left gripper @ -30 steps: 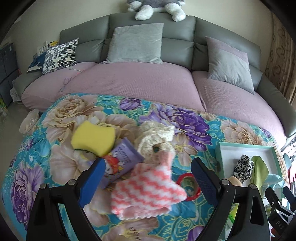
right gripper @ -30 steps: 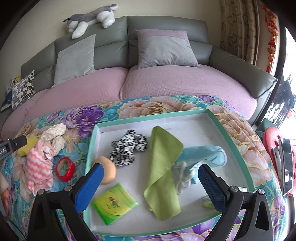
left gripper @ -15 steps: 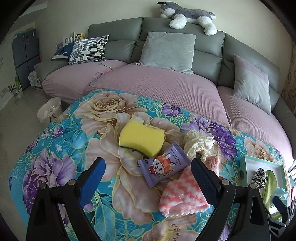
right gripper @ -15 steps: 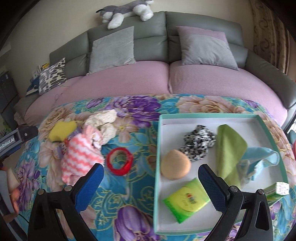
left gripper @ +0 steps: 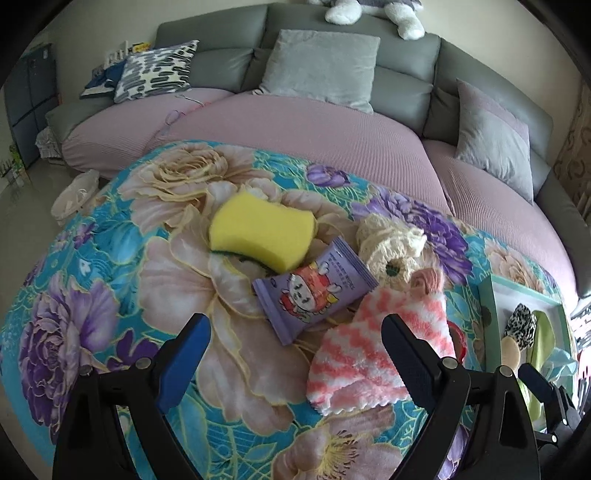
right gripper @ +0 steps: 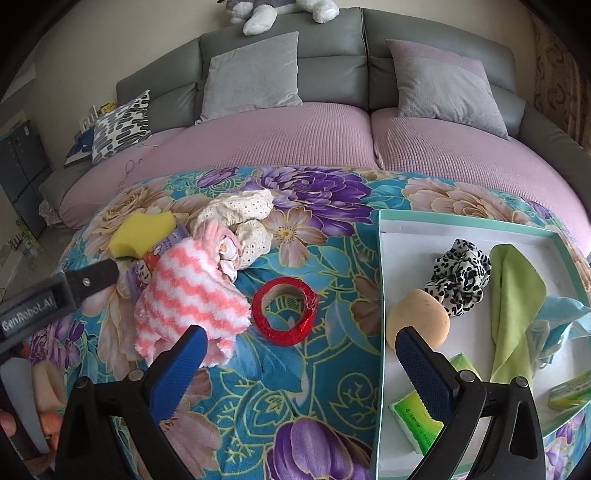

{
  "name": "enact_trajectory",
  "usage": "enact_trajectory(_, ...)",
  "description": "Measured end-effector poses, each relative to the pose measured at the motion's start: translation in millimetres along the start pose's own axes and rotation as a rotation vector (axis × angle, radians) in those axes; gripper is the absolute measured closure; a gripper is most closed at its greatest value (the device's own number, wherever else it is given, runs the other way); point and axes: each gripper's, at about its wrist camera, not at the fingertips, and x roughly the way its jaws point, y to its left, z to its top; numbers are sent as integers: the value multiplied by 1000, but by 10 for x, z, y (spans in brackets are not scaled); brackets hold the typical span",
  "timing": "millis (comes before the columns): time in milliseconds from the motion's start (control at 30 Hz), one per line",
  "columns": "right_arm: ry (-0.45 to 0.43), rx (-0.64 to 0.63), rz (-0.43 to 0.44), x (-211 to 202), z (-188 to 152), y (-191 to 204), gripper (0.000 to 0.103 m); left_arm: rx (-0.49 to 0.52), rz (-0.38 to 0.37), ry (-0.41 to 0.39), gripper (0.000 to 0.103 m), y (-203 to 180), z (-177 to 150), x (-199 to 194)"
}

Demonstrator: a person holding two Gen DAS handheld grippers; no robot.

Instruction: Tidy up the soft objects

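Observation:
On the floral cloth lie a yellow sponge [left gripper: 262, 232], a purple snack packet [left gripper: 314, 290], a cream crochet piece [left gripper: 391, 247] and a pink-and-white striped cloth [left gripper: 373, 354]. My left gripper [left gripper: 295, 354] is open and empty, just short of the packet and the striped cloth. My right gripper [right gripper: 301, 365] is open and empty above the cloth, near a red tape ring [right gripper: 284, 312]. The striped cloth [right gripper: 188, 295] is at its left. The teal tray [right gripper: 380, 295] holds a leopard scrunchie [right gripper: 460, 275], a green cloth [right gripper: 515, 302], a tan puff [right gripper: 417, 323] and a green tissue pack [right gripper: 415, 417].
A grey sofa with pink seat covers [left gripper: 314, 125] and cushions stands behind the table. A plush toy [right gripper: 280, 7] lies on the sofa back. A light blue cloth [right gripper: 561, 314] lies at the tray's right side. The left gripper's body [right gripper: 55, 299] shows at the right wrist view's left edge.
My left gripper has moved nearer to the packet and sponge. My right gripper has swung left, off the tray, and now faces the red ring. Both stay open.

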Motion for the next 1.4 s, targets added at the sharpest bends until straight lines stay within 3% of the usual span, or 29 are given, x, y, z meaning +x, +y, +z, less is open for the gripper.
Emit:
enact_trajectory(267,8,18,-3,38,12,-71,0,85,-84,109,9,-249,-83,232)
enact_trajectory(533,11,-5,-26,44,12,-97,0,74,-105,152,10,-243,-109,362)
enact_trajectory(733,13,-10,-34,40,0,-106,0,72,-162,192,34,-281,-143,454)
enact_trajectory(800,15,-9,-35,40,-5,-110,0,80,-177,199,47,-314,-153,459)
enact_trajectory(1100,18,-10,-36,47,-12,-113,0,87,-201,191,76,-331,-139,386)
enact_trajectory(1400,19,-14,-40,50,-19,-109,0,79,-235,146,85,-286,-71,208)
